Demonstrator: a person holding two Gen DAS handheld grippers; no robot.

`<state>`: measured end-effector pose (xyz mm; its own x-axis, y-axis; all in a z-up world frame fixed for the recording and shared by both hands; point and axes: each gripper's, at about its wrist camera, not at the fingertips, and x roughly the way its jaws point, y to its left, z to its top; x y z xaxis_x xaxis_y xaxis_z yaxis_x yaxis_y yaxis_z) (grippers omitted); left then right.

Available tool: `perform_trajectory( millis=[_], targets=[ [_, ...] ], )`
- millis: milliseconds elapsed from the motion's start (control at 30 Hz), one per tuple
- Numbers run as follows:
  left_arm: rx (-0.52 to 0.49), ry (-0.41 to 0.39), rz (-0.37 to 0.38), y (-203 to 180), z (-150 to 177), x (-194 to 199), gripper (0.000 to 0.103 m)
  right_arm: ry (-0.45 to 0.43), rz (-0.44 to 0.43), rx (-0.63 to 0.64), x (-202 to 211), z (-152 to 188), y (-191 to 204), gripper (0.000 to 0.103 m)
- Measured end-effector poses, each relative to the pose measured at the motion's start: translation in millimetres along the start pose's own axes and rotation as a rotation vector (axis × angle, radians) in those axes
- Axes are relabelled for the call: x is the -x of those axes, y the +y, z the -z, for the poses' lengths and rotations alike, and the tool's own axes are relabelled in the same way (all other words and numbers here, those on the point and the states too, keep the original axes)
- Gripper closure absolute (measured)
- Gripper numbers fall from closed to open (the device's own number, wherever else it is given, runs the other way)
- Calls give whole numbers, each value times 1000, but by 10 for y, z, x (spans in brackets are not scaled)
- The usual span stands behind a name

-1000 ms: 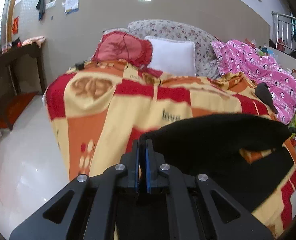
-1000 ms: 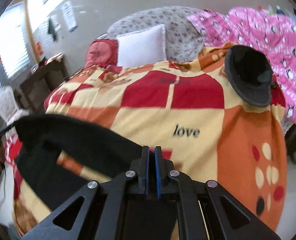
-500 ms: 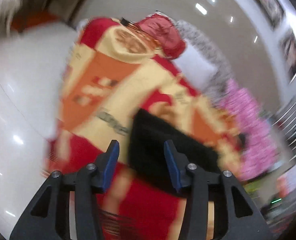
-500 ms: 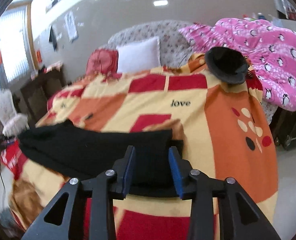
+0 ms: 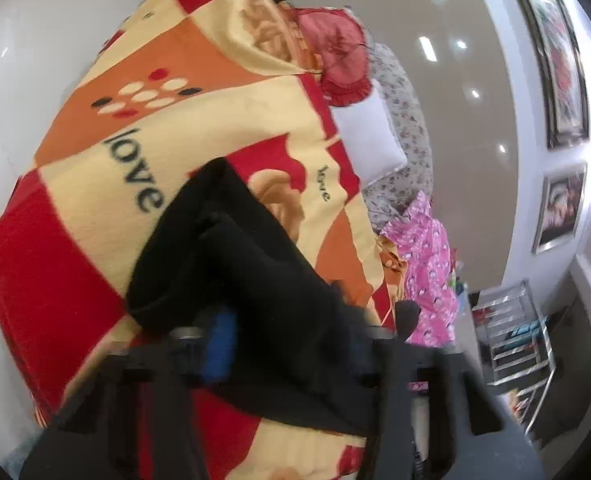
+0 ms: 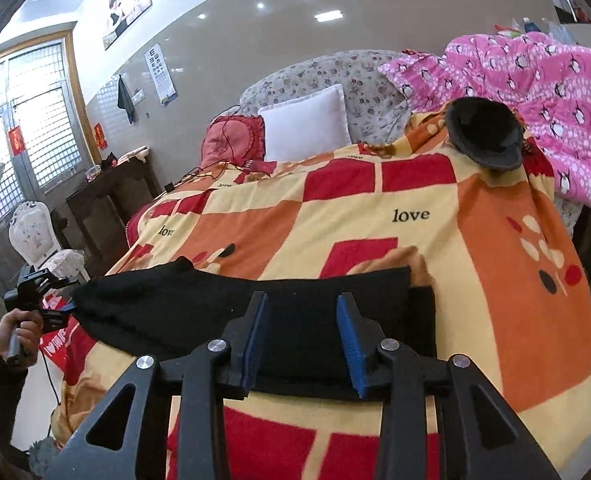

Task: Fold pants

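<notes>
The black pants (image 6: 303,312) lie folded across the near part of the bed on the red, orange and yellow blanket (image 6: 375,220). My right gripper (image 6: 305,332) is open, its blue pads (image 6: 349,344) just above the pants' right end, holding nothing. My left gripper (image 5: 291,344) is open and blurred, close over the pants' other end (image 5: 247,260); it also shows in the right wrist view (image 6: 49,304), at the pants' left tip.
A black hat (image 6: 483,140) lies at the bed's far right by a pink penguin quilt (image 6: 535,92). A white pillow (image 6: 307,124) and a red pillow (image 6: 235,140) sit at the headboard. A dark table (image 6: 111,200) and white chair (image 6: 35,236) stand left.
Both grippers were shut on the lifted pants a second ago. They have opened and the pants now lie folded on the blanket. The left gripper has swung and tilted sharply.
</notes>
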<state>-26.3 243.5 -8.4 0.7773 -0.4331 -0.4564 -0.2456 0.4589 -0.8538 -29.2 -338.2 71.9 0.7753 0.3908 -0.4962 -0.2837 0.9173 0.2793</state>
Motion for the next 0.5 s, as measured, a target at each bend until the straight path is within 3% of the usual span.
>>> perform_trajectory(
  millis=[33,100,167,267,367,500],
  targets=[
    [-34,-3,-23,-45,23,-1,98,2,-9,-23,23,0,-23,66],
    [-113,-35,-56,-108,94,78,98,1,-21,-87,88,-11,-103,64],
    [-187,-56,-95,-192,165,87,98,10,-21,-192,136,-31,-235,50],
    [-259,-67,-141,-228,203,30,96,47,-53,-411,123,-11,-511,47],
    [-272,-83,-152,-212,204,6,95,98,-128,-600,3,90,-750,47],
    [-273,-87,-154,-205,197,-15,95,179,-87,-685,-178,205,-870,47]
  ],
)
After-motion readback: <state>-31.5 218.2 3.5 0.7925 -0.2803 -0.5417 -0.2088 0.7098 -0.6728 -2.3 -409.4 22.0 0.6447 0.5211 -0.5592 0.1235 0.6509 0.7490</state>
